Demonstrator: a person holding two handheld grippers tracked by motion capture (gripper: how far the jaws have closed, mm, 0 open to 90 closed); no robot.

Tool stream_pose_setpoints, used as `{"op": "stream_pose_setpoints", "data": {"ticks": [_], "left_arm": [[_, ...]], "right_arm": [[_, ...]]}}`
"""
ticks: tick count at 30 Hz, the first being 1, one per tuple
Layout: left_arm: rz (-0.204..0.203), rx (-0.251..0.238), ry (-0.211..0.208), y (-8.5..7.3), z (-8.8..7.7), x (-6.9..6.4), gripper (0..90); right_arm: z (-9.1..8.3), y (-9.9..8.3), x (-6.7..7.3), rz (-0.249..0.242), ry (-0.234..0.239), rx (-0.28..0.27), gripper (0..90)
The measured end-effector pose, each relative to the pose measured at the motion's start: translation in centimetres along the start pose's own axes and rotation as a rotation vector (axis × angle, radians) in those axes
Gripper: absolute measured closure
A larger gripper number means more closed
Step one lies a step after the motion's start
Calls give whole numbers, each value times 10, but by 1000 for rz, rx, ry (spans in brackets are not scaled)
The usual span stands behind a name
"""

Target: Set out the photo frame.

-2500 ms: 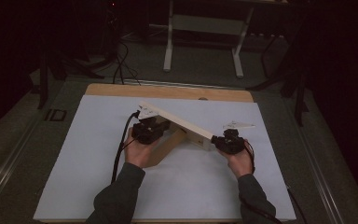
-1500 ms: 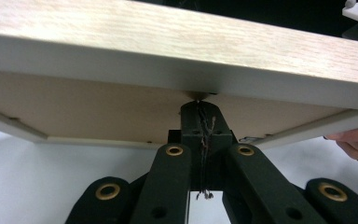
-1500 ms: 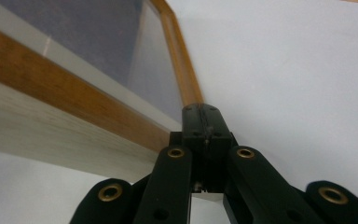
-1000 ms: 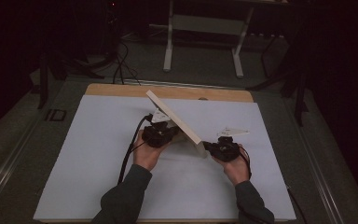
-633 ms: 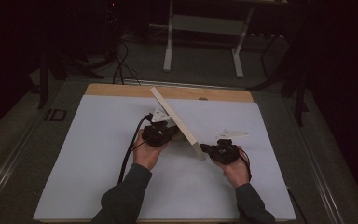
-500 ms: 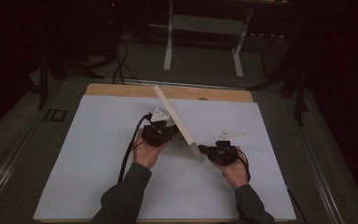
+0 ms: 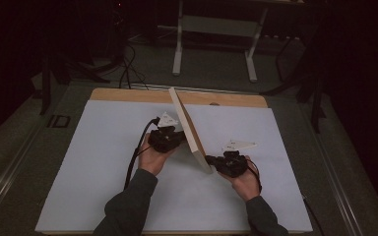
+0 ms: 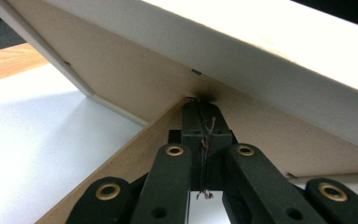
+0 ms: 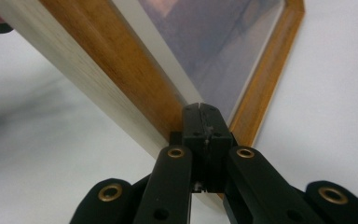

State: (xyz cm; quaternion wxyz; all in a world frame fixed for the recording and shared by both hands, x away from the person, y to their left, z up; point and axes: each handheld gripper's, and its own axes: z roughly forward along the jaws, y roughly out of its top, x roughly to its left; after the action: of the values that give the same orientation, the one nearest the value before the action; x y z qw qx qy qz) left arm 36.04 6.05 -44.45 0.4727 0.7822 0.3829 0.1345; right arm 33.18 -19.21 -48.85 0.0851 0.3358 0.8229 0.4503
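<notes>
A wooden picture frame (image 7: 189,129) stands tilted on its lower edge on the white table sheet (image 7: 103,162), seen almost edge-on in the high view. My left gripper (image 7: 174,137) is behind it, shut. Its tips (image 8: 201,105) touch the brown backing (image 8: 135,70) where the fold-out stand leg (image 8: 135,149) meets it. My right gripper (image 7: 215,161) is at the frame's near lower corner, shut. In the right gripper view its tips (image 9: 201,108) rest against the front of the frame's wooden rim (image 9: 121,70), beside the glazed picture (image 9: 214,37).
The white sheet lies on a wooden board whose far edge (image 7: 128,94) shows. Beyond the table stand white metal legs (image 7: 178,44) and dark cables (image 7: 128,73) on the floor. A black cable (image 7: 134,160) trails from the left gripper across the sheet.
The frame has swung from lying broad and low across the table to standing steeper and nearly edge-on. The right gripper has shifted slightly with its near corner; the left hand has stayed put.
</notes>
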Motion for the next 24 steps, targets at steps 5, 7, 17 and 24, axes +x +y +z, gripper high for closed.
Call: {"op": "stream_pose_setpoints", "data": {"ticks": [5, 7, 17, 24], "left_arm": [[40, 0, -15, 1, 0, 3, 900], [45, 0, -16, 1, 0, 4, 900], [52, -9, -38, 0, 2, 8, 900], [33, -11, -49, 0, 1, 14, 900]], "right_arm": [[2, 0, 4, -7, 17, 2, 900], [2, 0, 5, -9, 19, 2, 900], [7, 1, 12, -22, 42, 1, 900], [12, 4, 18, -26, 53, 2, 900]]}}
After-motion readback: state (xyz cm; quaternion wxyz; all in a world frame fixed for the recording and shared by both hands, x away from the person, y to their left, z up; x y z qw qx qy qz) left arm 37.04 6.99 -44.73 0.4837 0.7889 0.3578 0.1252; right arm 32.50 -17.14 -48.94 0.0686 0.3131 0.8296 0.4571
